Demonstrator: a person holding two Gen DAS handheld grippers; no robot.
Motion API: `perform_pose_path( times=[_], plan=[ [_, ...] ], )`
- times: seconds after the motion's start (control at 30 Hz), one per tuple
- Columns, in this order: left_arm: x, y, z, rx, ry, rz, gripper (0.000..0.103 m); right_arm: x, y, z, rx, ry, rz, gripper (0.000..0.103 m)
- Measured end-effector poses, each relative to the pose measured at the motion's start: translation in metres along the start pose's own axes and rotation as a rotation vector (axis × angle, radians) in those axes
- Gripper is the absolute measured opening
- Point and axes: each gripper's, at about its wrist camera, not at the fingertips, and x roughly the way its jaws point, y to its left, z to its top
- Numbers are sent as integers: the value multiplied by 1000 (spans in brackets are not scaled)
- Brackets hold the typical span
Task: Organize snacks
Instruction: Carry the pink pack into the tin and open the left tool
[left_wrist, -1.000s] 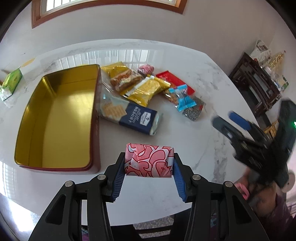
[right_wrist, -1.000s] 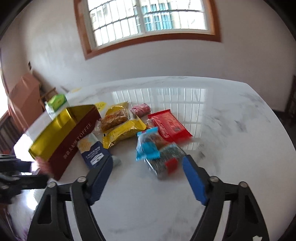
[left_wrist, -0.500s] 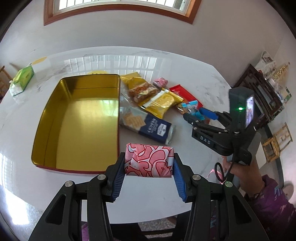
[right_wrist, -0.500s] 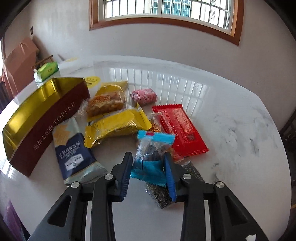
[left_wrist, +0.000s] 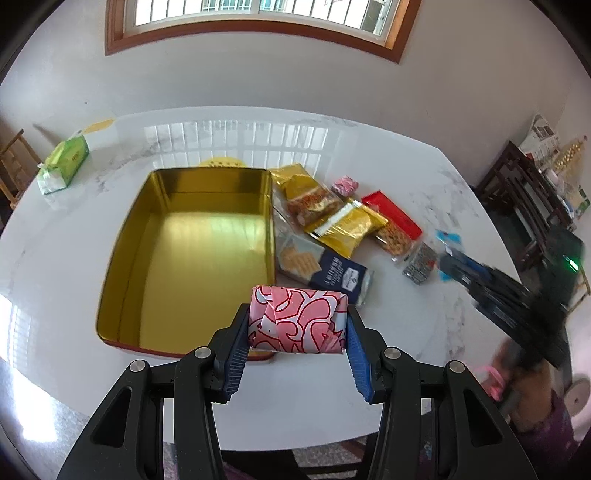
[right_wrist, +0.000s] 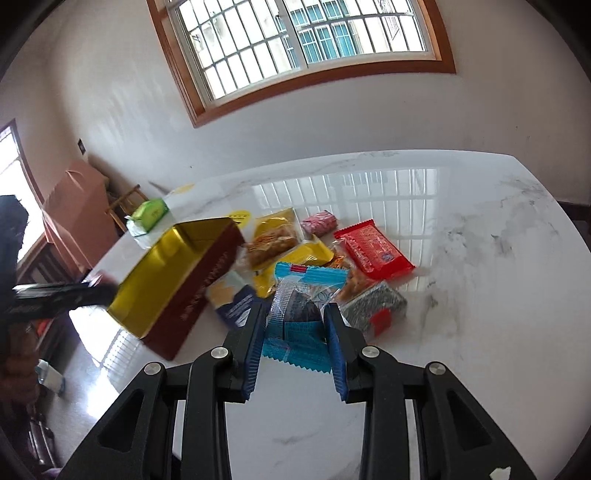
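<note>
My left gripper (left_wrist: 297, 326) is shut on a pink-and-white patterned snack packet (left_wrist: 298, 320), held over the near right corner of an open gold tin (left_wrist: 192, 251) with dark red sides. My right gripper (right_wrist: 297, 325) is shut on a blue-and-clear snack packet (right_wrist: 301, 314), lifted off the marble table (right_wrist: 480, 258). In the left wrist view the right gripper (left_wrist: 452, 264) appears blurred at the right with the blue packet (left_wrist: 448, 238) in its tips. Still on the table lie a navy cracker pack (left_wrist: 325, 267), gold packets (left_wrist: 345, 225), a red bar (left_wrist: 391, 214) and a grey speckled packet (left_wrist: 419, 264).
A green tissue pack (left_wrist: 64, 162) sits at the table's far left. A small pink candy (left_wrist: 345, 184) lies behind the gold packets. A dark wooden chair (left_wrist: 524, 195) stands beyond the table's right edge. A brown cardboard box (right_wrist: 79, 206) stands by the wall.
My right gripper closed on the blue packet and lifted it off the pile. My left gripper rose and drifted, still holding the pink packet, so the tin now shows more centrally.
</note>
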Motion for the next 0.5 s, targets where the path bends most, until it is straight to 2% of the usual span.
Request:
perform_pose_path(
  times=[0.23, 0.5],
  plan=[
    [-1, 22, 15, -11, -31, 65, 49, -21, 14, -13, 1, -9, 26, 30],
    [19, 49, 35, -2, -41, 164, 49, -25, 17, -21, 3, 4, 28, 30]
  ],
)
